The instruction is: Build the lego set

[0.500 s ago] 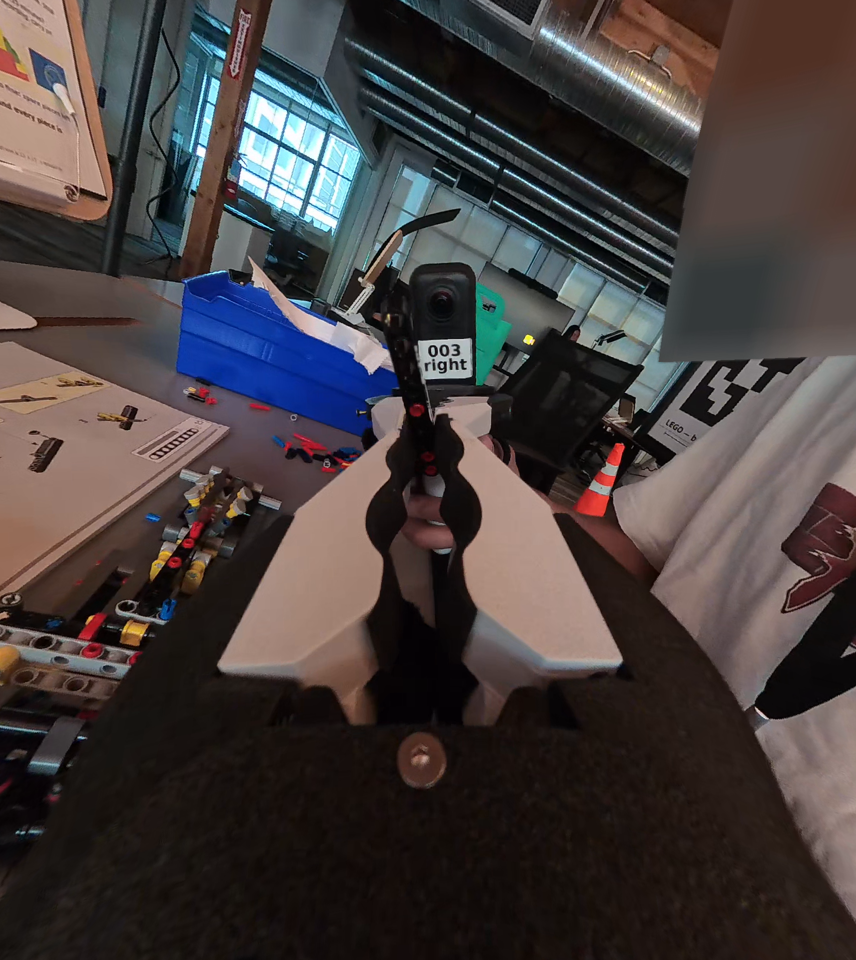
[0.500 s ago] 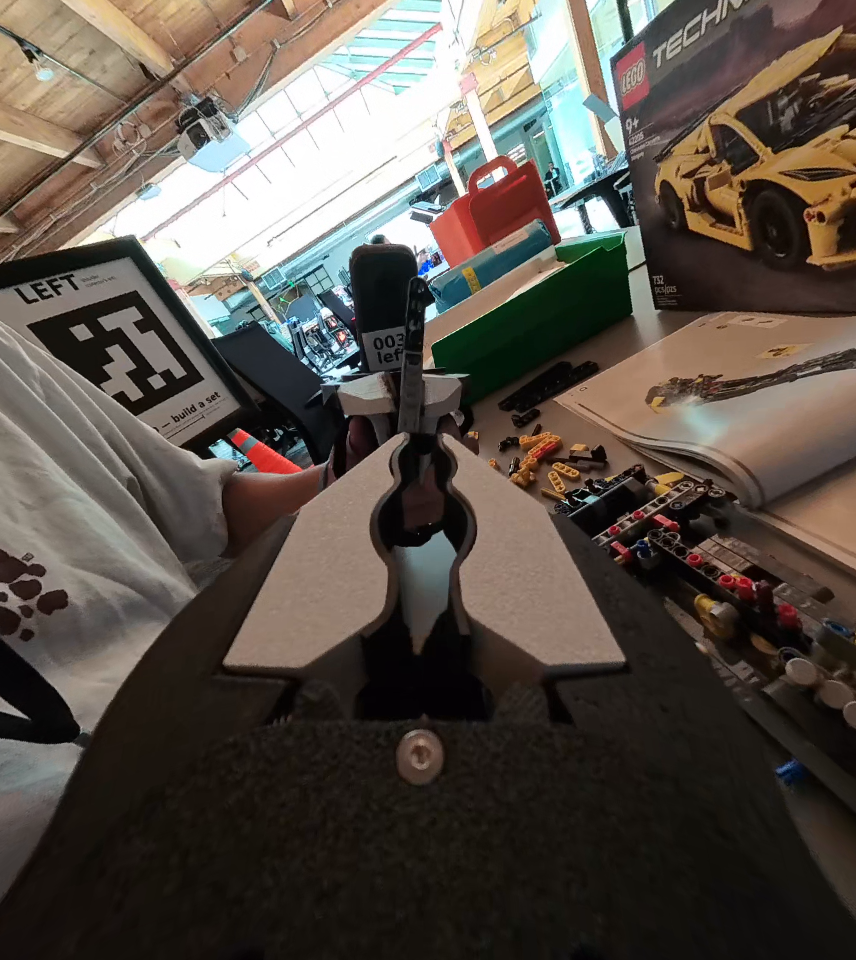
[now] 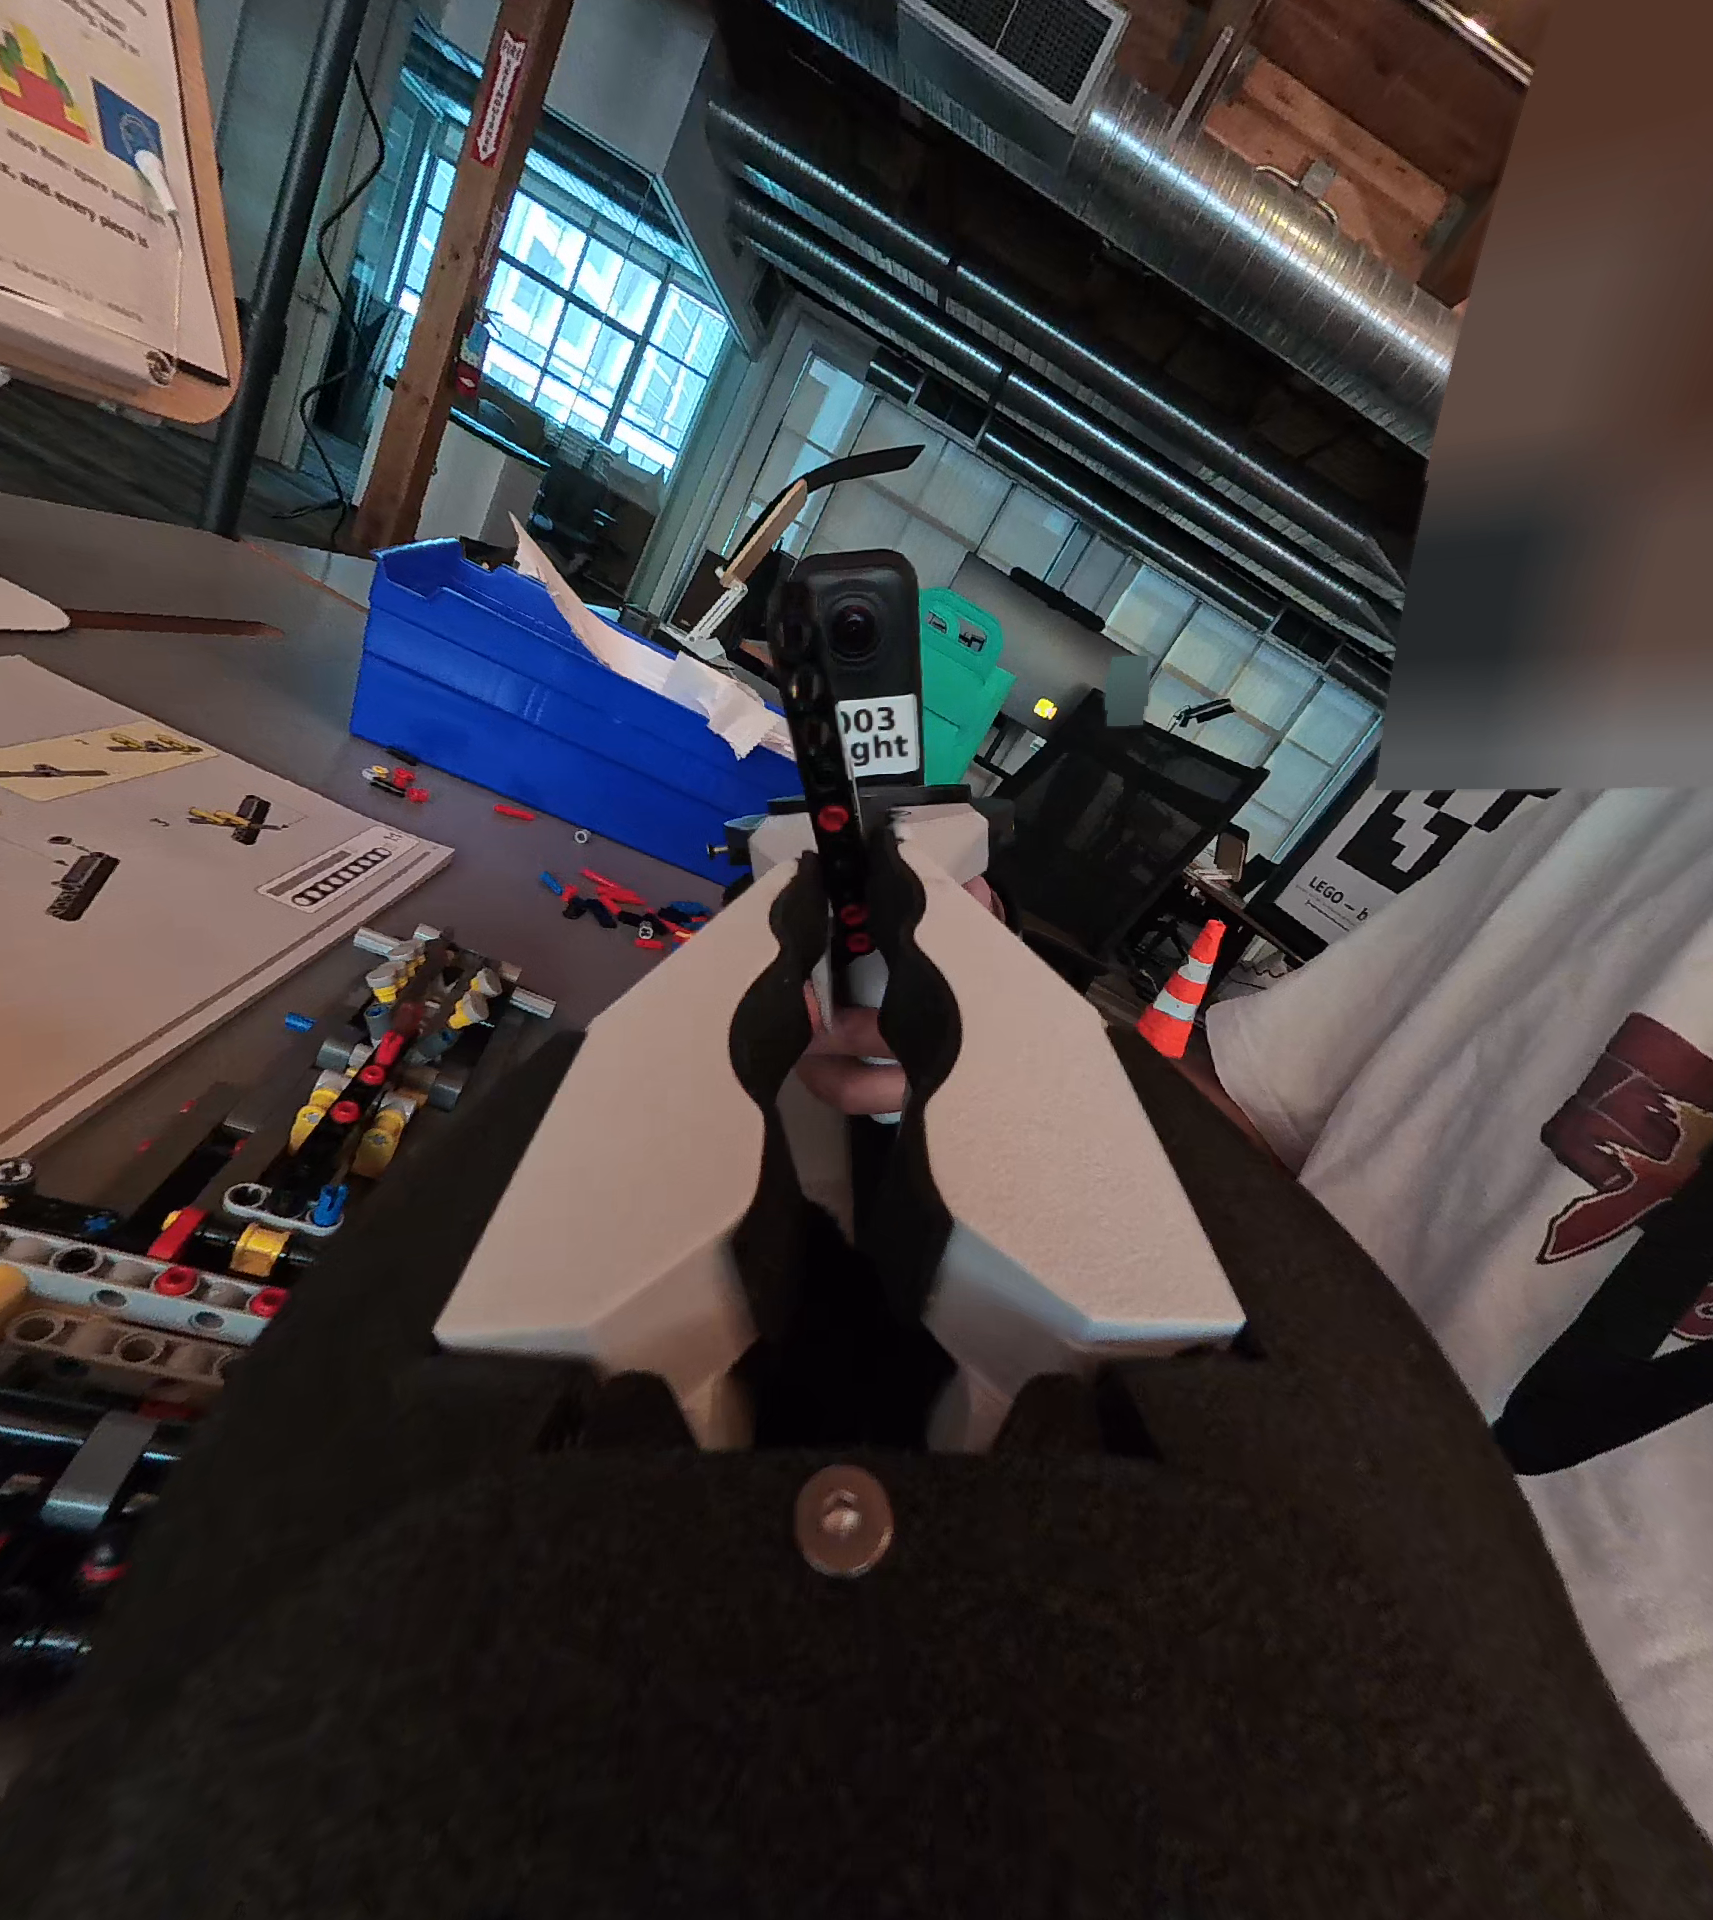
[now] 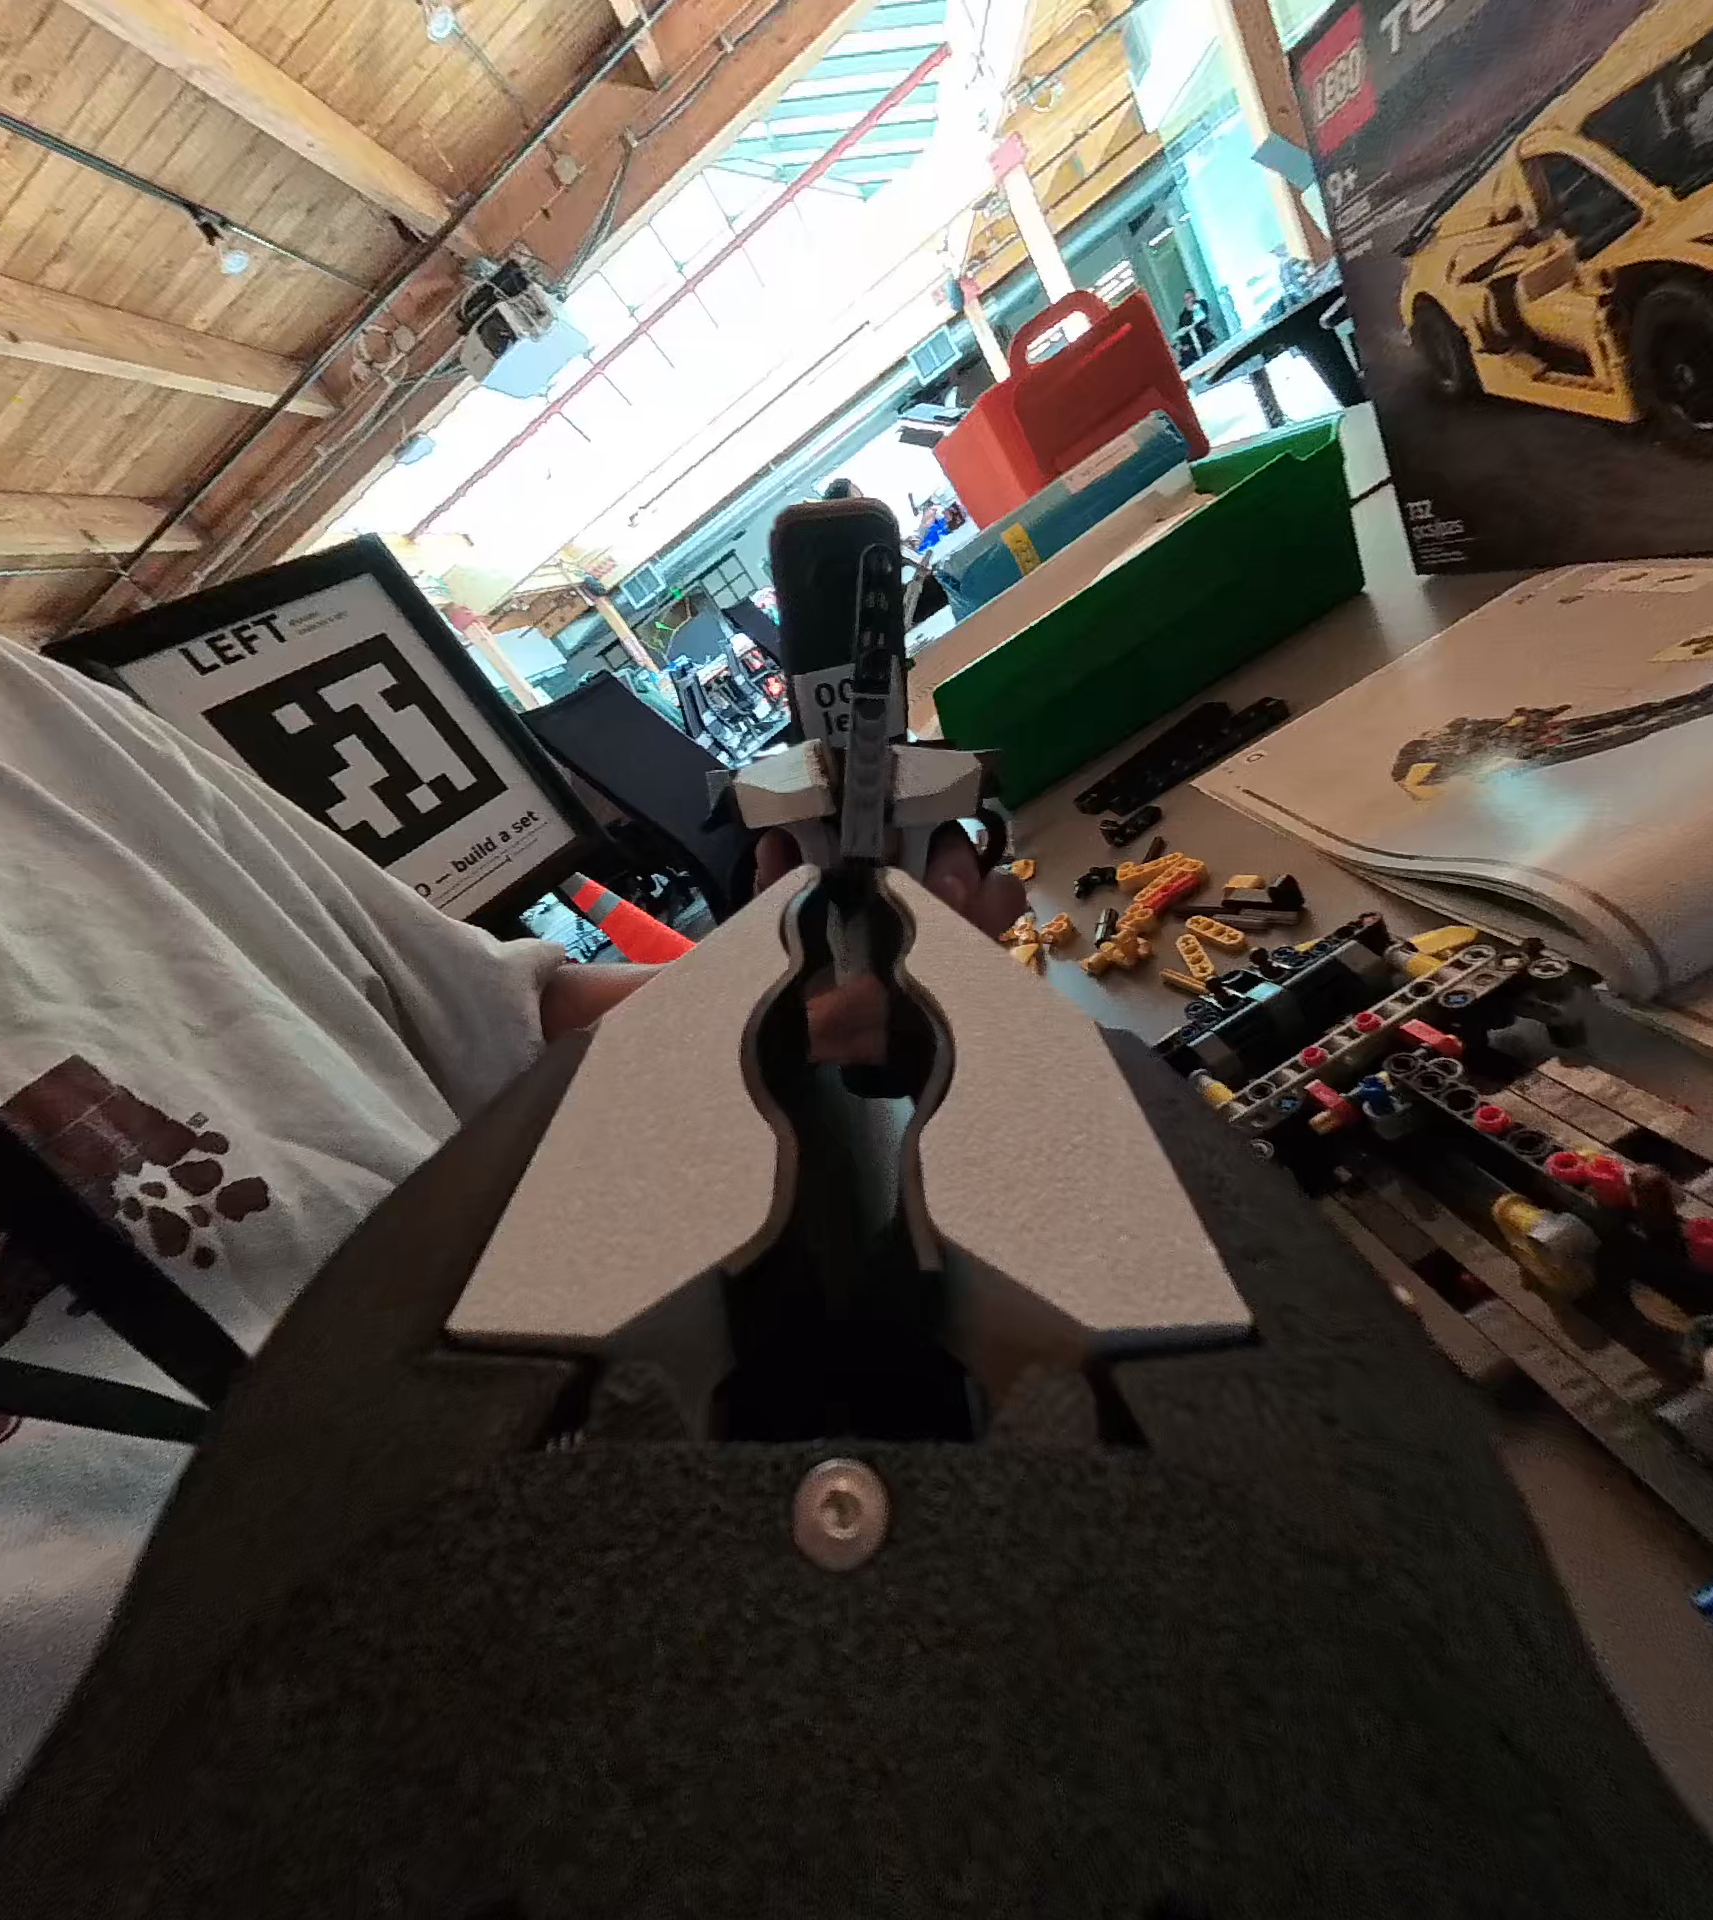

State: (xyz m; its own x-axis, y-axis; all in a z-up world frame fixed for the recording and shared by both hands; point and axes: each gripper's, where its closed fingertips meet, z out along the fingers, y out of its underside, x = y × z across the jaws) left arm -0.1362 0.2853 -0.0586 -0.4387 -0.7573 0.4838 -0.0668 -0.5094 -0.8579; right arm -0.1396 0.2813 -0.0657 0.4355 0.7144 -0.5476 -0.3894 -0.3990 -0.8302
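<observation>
A long black Technic beam with red pins [image 3: 836, 821] stands upright above the table between my two grippers, which face each other. My left gripper [image 3: 847, 894] is shut on its lower part. In the right wrist view the same beam [image 4: 867, 727] shows edge-on, and my right gripper [image 4: 847, 883] is shut on its lower end. The other gripper's white fingers [image 4: 779, 795] clamp it just beyond. A partly built chassis [image 3: 104, 1278] lies on the table and also shows in the right wrist view [image 4: 1403, 1039].
An open instruction booklet [image 3: 104, 862] [image 4: 1558, 790], a blue bin [image 3: 540, 707], a green bin [image 4: 1143, 623] and the set's box [image 4: 1610, 260] stand on the table. Loose pieces [image 3: 623, 904] [image 4: 1143, 914] lie scattered. A person in a white shirt [image 3: 1454, 1091] stands close by. My two grippers' fingertips are within a few centimetres of each other.
The beam has shifted slightly to the right against the facing gripper's camera and now covers part of its label. Both grippers stay shut on it.
</observation>
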